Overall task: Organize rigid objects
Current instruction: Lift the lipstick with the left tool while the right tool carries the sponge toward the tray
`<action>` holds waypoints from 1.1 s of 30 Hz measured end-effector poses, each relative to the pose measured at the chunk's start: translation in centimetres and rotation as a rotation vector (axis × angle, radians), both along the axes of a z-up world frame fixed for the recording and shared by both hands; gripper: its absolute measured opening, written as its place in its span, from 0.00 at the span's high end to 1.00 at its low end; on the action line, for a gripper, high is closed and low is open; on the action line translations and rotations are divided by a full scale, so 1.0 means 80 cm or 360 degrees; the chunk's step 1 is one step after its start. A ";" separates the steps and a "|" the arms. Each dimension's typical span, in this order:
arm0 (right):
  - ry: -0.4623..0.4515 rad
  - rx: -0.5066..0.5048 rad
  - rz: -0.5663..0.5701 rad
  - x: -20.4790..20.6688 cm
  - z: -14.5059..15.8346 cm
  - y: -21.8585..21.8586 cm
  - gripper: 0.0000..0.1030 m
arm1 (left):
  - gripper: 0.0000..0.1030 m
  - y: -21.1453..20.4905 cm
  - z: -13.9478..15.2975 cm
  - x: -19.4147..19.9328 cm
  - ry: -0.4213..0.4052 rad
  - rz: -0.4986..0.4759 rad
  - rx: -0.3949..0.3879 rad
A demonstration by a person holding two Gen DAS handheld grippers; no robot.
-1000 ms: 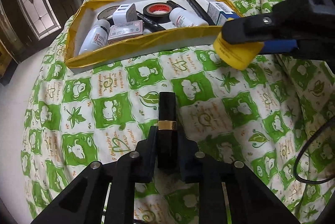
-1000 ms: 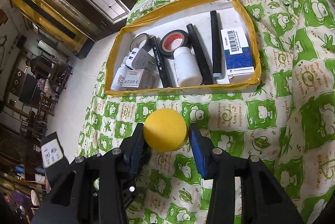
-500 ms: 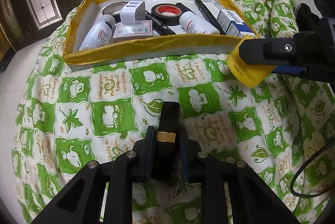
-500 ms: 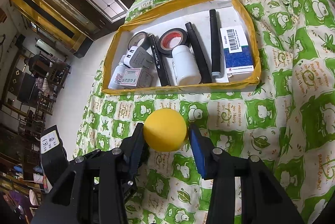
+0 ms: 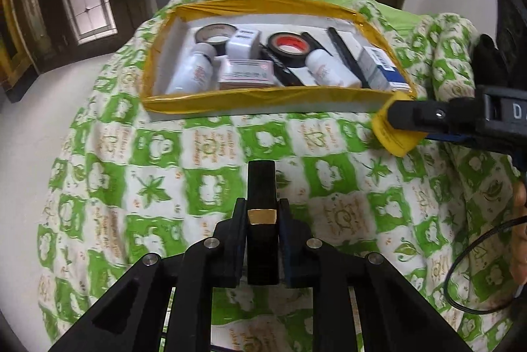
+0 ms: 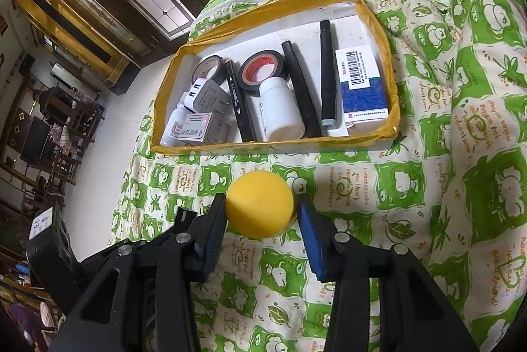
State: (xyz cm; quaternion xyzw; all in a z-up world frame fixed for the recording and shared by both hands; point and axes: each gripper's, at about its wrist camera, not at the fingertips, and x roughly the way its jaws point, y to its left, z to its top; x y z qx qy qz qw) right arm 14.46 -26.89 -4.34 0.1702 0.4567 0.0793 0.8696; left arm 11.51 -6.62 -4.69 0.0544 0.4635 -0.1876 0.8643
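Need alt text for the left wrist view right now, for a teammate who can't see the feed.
The left tool is shut on a black tube with a gold band, held above a green-and-white patterned cloth. Beyond it sits a yellow-edged tray holding tape rolls, bottles, pens and boxes. At right, the right tool grips a yellow object near the tray's corner.

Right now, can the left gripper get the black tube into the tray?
Probably yes. The left gripper is shut on the black tube, and only bare quilt lies between it and the tray. The right gripper, holding the yellow ball, sits off by the tray's right corner.
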 end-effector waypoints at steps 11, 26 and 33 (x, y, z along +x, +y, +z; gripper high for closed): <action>-0.0023 0.0000 -0.0003 -0.003 0.006 -0.002 0.59 | 0.83 0.006 0.006 0.001 -0.0121 0.0074 0.0134; -0.0092 0.0047 -0.0079 -0.005 0.028 -0.027 0.59 | 0.83 0.000 0.016 -0.005 -0.0224 0.0059 0.0191; -0.0156 0.0139 -0.0263 -0.001 0.047 -0.076 0.59 | 0.83 0.006 0.020 -0.002 -0.0210 0.0078 0.0135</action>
